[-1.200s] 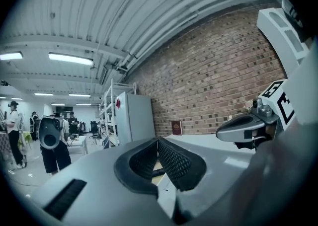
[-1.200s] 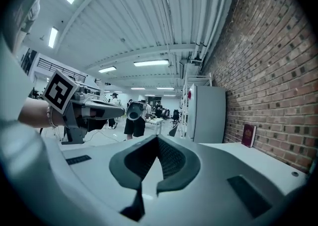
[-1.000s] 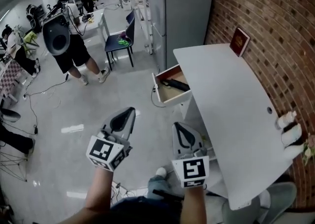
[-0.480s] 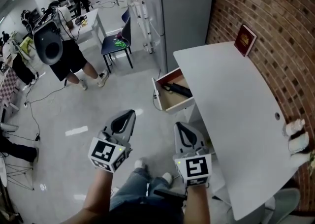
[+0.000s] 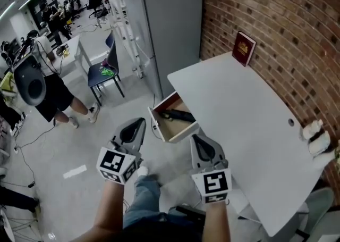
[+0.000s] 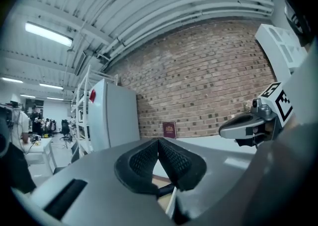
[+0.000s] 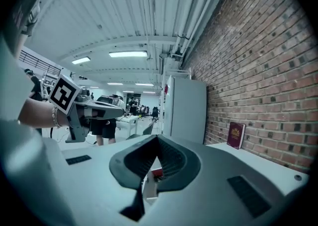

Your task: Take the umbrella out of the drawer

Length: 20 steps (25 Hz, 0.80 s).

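Observation:
The white desk [image 5: 239, 124] has an open drawer [image 5: 161, 127] sticking out from its left side. A black folded umbrella [image 5: 178, 115] lies inside on the wooden bottom. My left gripper [image 5: 139, 123] hangs just left of the drawer front, shut and empty. My right gripper [image 5: 196, 139] is just below the drawer beside the desk edge, also shut with nothing in it. In the left gripper view the pads of the left gripper [image 6: 159, 141] meet at the tip. In the right gripper view the right gripper [image 7: 158, 139] shows the same closed pads, with the drawer's white front [image 7: 149, 186] behind them.
A dark red book [image 5: 244, 48] leans on the brick wall [image 5: 276, 17] at the desk's far end. A tall grey cabinet [image 5: 167, 28] stands beyond the drawer. A chair [image 5: 103, 71] and a person [image 5: 48, 94] are on the floor at left. White objects [image 5: 314, 137] sit at the desk's right edge.
Both grippers have moved toward the desk, and the drawer now sits much closer to their tips. The jaws of both stayed closed.

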### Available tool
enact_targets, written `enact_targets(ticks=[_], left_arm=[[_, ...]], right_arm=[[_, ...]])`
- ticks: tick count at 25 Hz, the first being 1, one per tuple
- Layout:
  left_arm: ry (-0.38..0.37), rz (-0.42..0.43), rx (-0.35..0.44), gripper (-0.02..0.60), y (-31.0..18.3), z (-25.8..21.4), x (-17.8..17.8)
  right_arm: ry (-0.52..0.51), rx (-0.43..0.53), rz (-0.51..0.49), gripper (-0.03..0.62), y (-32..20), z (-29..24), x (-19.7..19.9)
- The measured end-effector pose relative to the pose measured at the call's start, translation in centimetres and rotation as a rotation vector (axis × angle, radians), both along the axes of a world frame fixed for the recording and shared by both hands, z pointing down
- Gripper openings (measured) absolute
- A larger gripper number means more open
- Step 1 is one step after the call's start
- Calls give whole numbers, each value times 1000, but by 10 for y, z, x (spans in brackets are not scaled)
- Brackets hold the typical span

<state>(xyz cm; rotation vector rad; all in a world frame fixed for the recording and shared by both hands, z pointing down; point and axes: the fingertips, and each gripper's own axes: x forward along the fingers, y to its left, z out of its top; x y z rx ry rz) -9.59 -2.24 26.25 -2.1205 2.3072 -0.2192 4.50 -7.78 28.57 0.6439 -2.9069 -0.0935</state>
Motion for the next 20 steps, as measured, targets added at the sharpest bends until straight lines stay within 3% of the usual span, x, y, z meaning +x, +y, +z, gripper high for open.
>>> enact_targets(ticks=[7, 13, 20], left_arm=[[-4, 225, -75, -2, -64, 31, -69], [-12, 425, -147, -2, -103, 74, -129], [25, 601, -258, -2, -139, 122, -182]], right_arm=[[21, -57, 203, -8, -44, 24, -58], [-76, -137, 308, -8, -75, 49, -129], [64, -215, 480, -8, -82, 111, -164]])
